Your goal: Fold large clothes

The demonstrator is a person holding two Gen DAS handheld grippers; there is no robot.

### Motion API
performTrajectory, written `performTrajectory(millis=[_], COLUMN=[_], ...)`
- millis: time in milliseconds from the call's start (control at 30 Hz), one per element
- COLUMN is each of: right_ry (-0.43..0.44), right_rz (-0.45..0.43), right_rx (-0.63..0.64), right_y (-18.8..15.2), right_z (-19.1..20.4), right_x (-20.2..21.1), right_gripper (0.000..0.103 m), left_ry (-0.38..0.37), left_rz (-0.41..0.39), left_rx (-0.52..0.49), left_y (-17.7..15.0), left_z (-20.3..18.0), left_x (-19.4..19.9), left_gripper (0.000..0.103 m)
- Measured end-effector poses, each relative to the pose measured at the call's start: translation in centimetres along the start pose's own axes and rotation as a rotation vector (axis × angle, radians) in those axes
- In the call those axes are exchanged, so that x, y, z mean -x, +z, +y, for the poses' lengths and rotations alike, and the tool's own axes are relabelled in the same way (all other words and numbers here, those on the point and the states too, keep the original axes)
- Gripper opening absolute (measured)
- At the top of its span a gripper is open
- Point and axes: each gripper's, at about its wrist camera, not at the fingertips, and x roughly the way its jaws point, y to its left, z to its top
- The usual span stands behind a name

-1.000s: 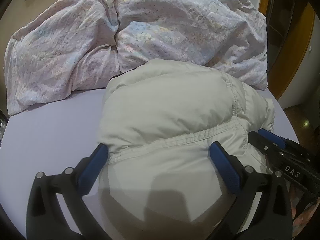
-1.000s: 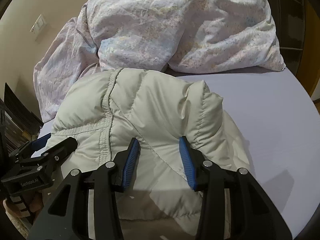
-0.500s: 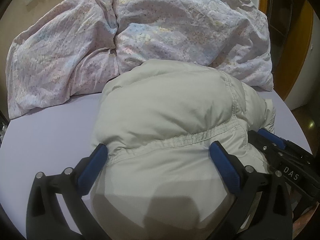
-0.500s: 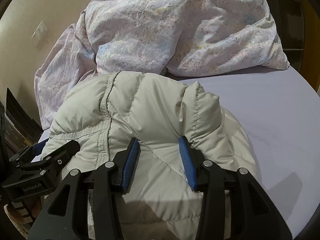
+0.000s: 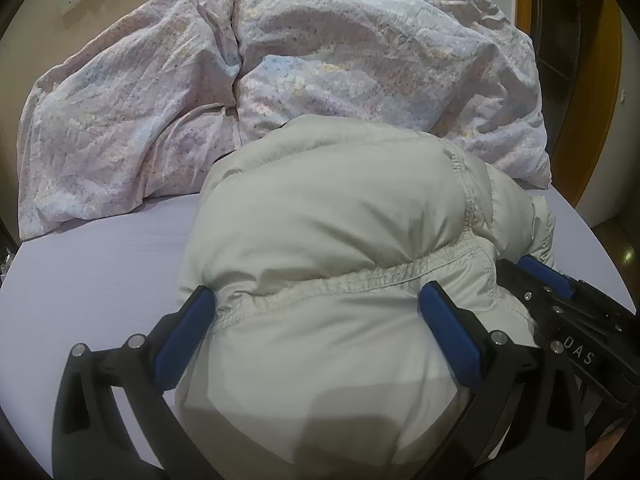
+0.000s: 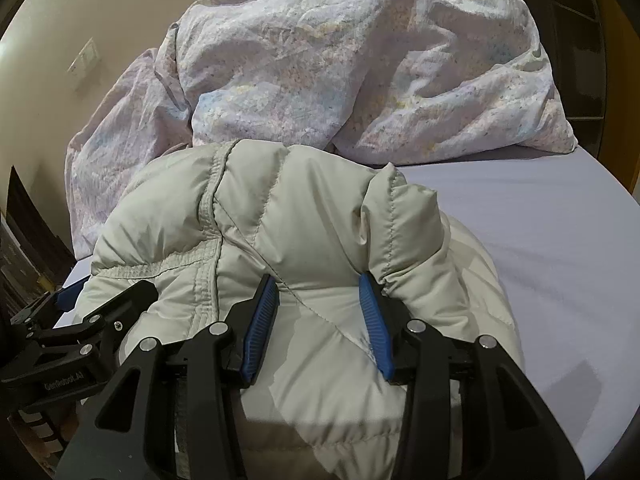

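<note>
A pale grey-beige puffer jacket [image 5: 332, 220] lies bundled on the lavender bed sheet [image 5: 100, 272]. My left gripper [image 5: 318, 306] straddles its near left part, jaws wide, both blue pads pressed into the padded bulk at a stitched seam. My right gripper [image 6: 318, 292] is shut on a narrower fold of the jacket [image 6: 320, 208], and the fabric puckers against the right pad. Each gripper shows in the other's view: the right gripper [image 5: 520, 268] at the jacket's right edge, the left gripper [image 6: 104, 292] at its left edge.
A crumpled floral duvet [image 5: 320, 60] is heaped right behind the jacket against the wall. Bare sheet [image 6: 540, 240] stretches to the right of the bundle. A wooden door frame [image 5: 592, 100] stands at the far right, dark furniture [image 6: 24, 220] at the left.
Both grippers have sunk slightly with the jacket still between their pads. The bundle now bulges lower and fuller on the sheet. Neither grip has changed.
</note>
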Motion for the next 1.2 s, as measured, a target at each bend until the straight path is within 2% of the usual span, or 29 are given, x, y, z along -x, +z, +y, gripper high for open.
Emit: performTrajectory(millis=[700,1033,1200], right_ry=[0.004,0.015,-0.023], right_rz=[-0.036,-0.039,-0.014], right_rx=[0.004,-0.004,-0.003], right_y=[-0.6,-0.7,-0.4], right_z=[-0.2,-0.2,0.3], right_x=[0.0,0.0,0.5], right_gripper=[0.044,0.044,0.046], left_ry=[-0.007,-0.001,0.000], left_rz=[-0.026,-0.075,-0.046], left_rx=[0.009,0.028,0.010], left_y=[-0.7,-1.5,-0.9], left_z=[0.1,0.0,0.0], left_x=[0.2,0.4,0.9], left_gripper=[0.101,0.101,0.101])
